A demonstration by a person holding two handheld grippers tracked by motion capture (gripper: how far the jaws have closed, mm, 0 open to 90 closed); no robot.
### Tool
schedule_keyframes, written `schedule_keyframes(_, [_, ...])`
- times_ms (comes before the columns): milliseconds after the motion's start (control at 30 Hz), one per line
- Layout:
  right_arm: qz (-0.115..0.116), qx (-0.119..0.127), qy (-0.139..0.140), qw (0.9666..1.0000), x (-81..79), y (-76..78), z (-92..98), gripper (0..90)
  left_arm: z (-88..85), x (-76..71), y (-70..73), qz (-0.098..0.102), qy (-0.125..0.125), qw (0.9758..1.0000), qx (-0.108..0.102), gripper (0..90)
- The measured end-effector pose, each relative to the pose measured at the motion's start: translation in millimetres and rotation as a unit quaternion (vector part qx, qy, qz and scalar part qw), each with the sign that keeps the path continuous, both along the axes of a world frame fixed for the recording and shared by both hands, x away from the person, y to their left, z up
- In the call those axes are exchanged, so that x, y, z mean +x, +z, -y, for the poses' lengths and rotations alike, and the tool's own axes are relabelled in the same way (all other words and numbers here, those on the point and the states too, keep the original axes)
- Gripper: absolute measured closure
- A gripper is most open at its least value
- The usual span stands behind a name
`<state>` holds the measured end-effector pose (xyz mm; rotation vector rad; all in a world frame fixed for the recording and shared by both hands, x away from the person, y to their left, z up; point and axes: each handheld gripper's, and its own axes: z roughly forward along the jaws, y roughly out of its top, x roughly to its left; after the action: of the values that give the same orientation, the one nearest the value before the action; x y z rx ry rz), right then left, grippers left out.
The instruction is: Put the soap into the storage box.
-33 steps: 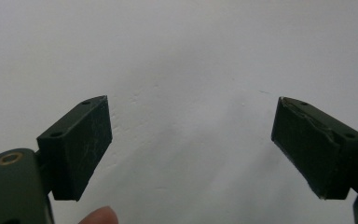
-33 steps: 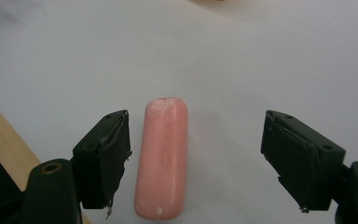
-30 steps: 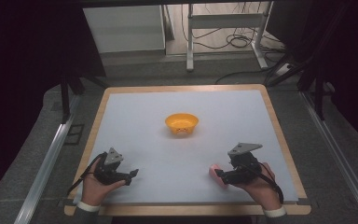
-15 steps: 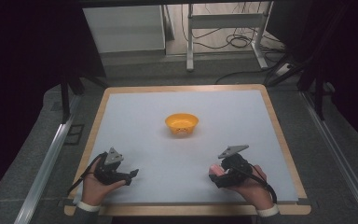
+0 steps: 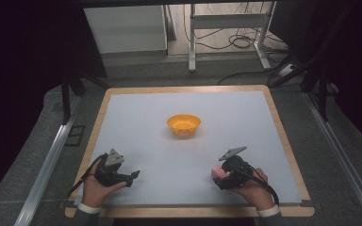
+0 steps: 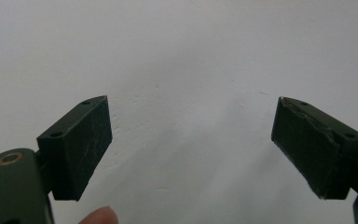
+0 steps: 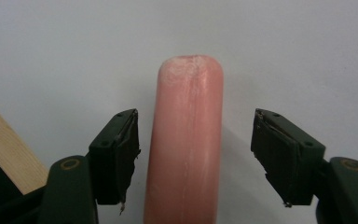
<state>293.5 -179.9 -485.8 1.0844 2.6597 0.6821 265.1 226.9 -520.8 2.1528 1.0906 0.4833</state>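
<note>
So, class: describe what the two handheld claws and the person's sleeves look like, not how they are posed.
Both the left claw and right claw are black, each topped by a grey three-cornered plate and trailing a black cable. Their jaws are dark rectangular blocks with scuffed faces, screw holes and a brass-coloured pivot ring. The person wears dark sleeves with pale cuffs.

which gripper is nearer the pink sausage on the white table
Right. The right gripper straddles the pink sausage, jaws open on either side of it. The left gripper sits open at the table's opposite near corner, nothing between its jaws.
</note>
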Motion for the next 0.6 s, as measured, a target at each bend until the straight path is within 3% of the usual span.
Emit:
schedule_keyframes(300, [-0.018,-0.010,0.008,0.9998,2.7,-7.3,-1.6,40.5,-0.4,0.0,0.3,0.000,0.000,1.0000,0.001,12.8])
schedule_keyframes(433, [-0.026,-0.014,0.016,0.9994,3.8,-10.3,-2.2,49.4,-0.3,-0.1,0.3,0.000,0.000,1.0000,0.000,12.7])
schedule_keyframes(467, [-0.032,-0.011,0.021,0.9992,3.6,-10.5,-2.4,55.0,-0.7,-0.1,0.5,0.000,0.000,1.0000,-0.001,12.7])
schedule_keyframes(600, [-0.031,-0.014,0.022,0.9992,3.4,-9.5,-2.2,58.8,-2.6,-0.5,2.0,0.003,0.002,1.0000,-0.003,12.8])
